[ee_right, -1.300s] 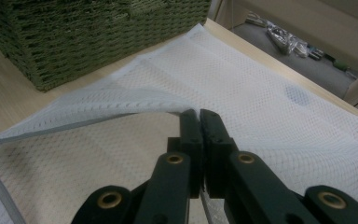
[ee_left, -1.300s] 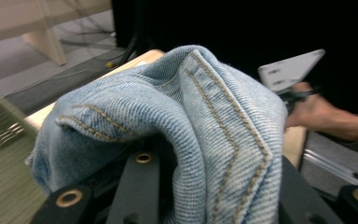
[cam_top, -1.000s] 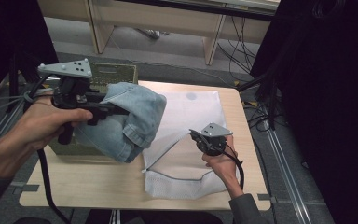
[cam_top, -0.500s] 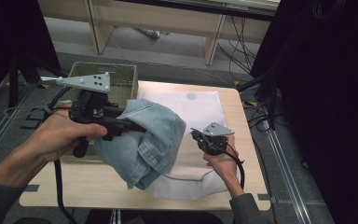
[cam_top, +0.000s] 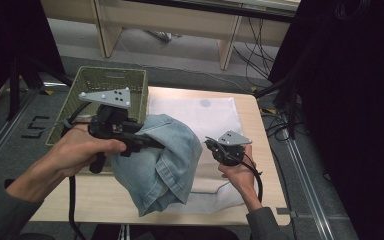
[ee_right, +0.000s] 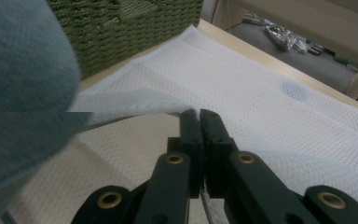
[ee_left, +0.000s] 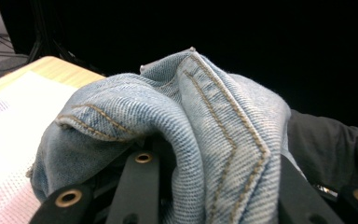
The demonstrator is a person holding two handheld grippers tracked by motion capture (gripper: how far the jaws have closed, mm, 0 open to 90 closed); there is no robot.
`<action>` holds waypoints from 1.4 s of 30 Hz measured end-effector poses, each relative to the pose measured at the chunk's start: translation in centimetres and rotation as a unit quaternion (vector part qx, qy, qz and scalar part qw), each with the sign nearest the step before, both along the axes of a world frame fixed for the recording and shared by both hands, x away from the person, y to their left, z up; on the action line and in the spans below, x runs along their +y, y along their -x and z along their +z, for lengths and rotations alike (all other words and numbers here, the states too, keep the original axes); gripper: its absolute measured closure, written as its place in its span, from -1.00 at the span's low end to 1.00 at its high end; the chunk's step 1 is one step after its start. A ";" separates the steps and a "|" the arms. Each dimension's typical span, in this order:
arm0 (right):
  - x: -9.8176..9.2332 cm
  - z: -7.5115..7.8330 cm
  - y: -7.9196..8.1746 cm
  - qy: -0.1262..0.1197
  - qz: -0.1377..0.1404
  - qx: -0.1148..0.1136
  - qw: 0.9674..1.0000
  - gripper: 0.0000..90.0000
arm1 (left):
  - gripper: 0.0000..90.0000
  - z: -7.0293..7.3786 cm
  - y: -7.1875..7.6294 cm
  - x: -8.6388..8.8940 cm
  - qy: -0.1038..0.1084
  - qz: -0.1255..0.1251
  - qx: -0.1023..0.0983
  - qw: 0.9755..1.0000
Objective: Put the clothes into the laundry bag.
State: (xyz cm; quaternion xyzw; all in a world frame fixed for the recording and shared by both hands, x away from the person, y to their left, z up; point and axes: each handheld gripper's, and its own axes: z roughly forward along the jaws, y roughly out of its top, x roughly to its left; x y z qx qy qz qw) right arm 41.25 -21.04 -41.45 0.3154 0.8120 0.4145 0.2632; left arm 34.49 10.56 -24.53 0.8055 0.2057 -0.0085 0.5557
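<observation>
Rightward and lower swings the left gripper [cam_top: 152,144], fingers clamped on soft, floppy denim jeans [cam_top: 162,165] drooping over the white cloth [cam_top: 207,112] near the surface's middle, best pinched at a thick seam, while the right gripper [cam_top: 211,145], fingers together, pins that cloth's edge.

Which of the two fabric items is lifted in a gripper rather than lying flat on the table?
The blue denim garment, bunched in the left gripper; the white mesh cloth lies spread on the table.
</observation>
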 end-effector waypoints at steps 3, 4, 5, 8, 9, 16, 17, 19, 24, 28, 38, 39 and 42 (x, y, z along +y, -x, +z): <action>0.1 0.0 0.0 -0.003 -0.006 0.001 1.000 0.99 | 0.57 -1.1 -0.1 -0.7 -0.011 -0.005 -0.004 1.000; 0.1 0.0 0.0 0.000 -0.001 0.000 1.000 0.99 | 0.57 -1.5 -0.2 -1.0 -0.013 -0.009 -0.004 1.000; 0.0 0.0 0.0 0.005 0.000 -0.008 1.000 0.99 | 0.56 -1.9 -0.2 -1.3 -0.016 -0.010 -0.005 1.000; 0.1 0.0 0.0 -0.003 -0.005 0.001 1.000 0.99 | 0.56 -3.2 -0.5 -2.3 -0.020 -0.015 -0.002 1.000; 0.1 0.0 0.0 -0.002 -0.005 0.001 1.000 0.99 | 0.56 -3.7 -0.7 -2.6 -0.023 -0.015 -0.002 1.000; 0.1 0.0 0.1 -0.002 -0.005 -0.003 1.000 0.99 | 0.55 -7.8 -1.7 -5.0 -0.063 -0.020 0.011 0.998; 0.1 0.0 0.0 0.000 -0.006 -0.009 1.000 0.99 | 0.55 -8.5 -1.9 -5.4 -0.070 -0.019 0.014 0.997; 0.3 -0.1 0.1 -0.004 -0.006 -0.005 1.000 0.99 | 0.54 -9.9 -2.4 -6.1 -0.084 -0.019 0.017 0.996; 0.6 -0.2 0.2 0.003 -0.004 0.001 1.000 0.99 | 0.54 -13.0 -3.8 -8.0 -0.099 -0.007 0.030 0.995; 0.7 -0.2 0.2 0.014 0.004 -0.005 1.000 0.99 | 0.53 -14.8 -4.2 -9.7 -0.105 -0.015 0.045 0.993; 0.9 -0.5 0.3 0.026 0.002 -0.004 1.000 0.99 | 0.47 -18.3 -3.4 -13.5 -0.159 -0.038 0.038 0.986; 0.8 -0.5 0.3 0.030 0.003 -0.004 1.000 0.99 | 0.46 -18.8 -3.4 -13.9 -0.174 -0.048 0.034 0.983; 0.9 -0.5 0.3 0.027 0.004 -0.004 1.000 0.99 | 0.37 -20.3 -3.5 -15.0 -0.194 -0.044 0.031 0.980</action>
